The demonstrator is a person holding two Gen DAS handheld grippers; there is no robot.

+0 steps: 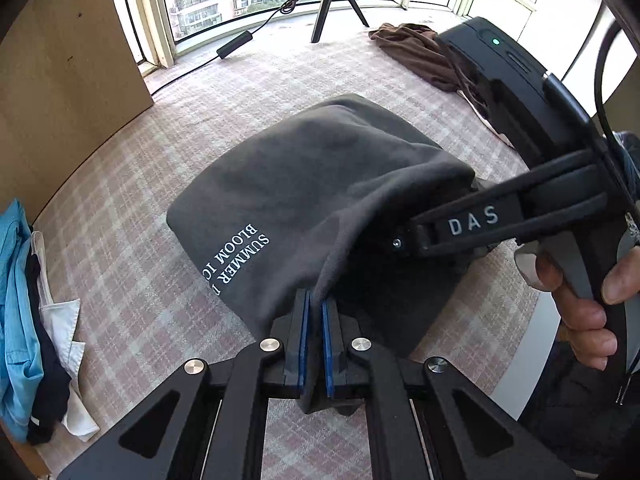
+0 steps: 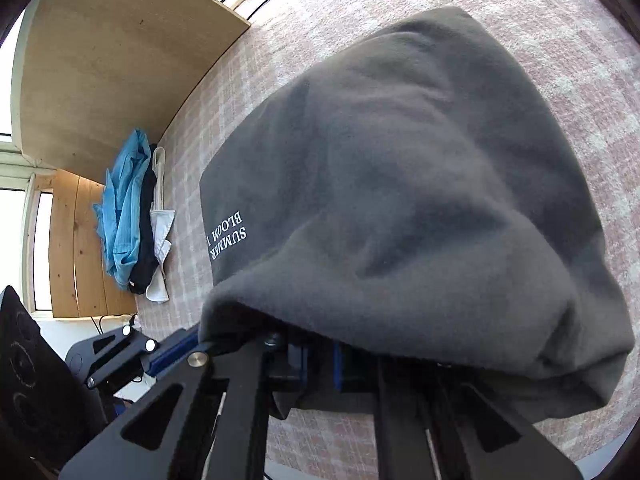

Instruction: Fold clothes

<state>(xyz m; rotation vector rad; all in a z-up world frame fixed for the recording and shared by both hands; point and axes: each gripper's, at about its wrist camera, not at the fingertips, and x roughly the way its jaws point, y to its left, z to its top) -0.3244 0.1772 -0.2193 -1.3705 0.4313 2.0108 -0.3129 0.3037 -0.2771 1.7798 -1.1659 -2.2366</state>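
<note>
A dark grey garment (image 1: pixel 312 184) with white lettering lies partly folded on the plaid-covered surface (image 1: pixel 120 248), its near edge lifted. My left gripper (image 1: pixel 316 320) is shut on that edge, cloth pinched between its blue pads. My right gripper (image 1: pixel 404 240), marked DAS and held by a hand (image 1: pixel 580 312), reaches in from the right with its fingertips under the cloth. In the right wrist view the grey garment (image 2: pixel 400 184) drapes over my right gripper (image 2: pixel 320 360), hiding the fingertips; cloth sits between its blue pads. The left gripper (image 2: pixel 176 346) shows at lower left.
A pile of blue, dark and white clothes (image 1: pixel 28 320) (image 2: pixel 128 208) lies at the left edge. A brown garment (image 1: pixel 416 56) sits at the far right. A black tripod (image 1: pixel 336 4) with a cable stands by the window. A wooden board (image 1: pixel 60 80) borders the left.
</note>
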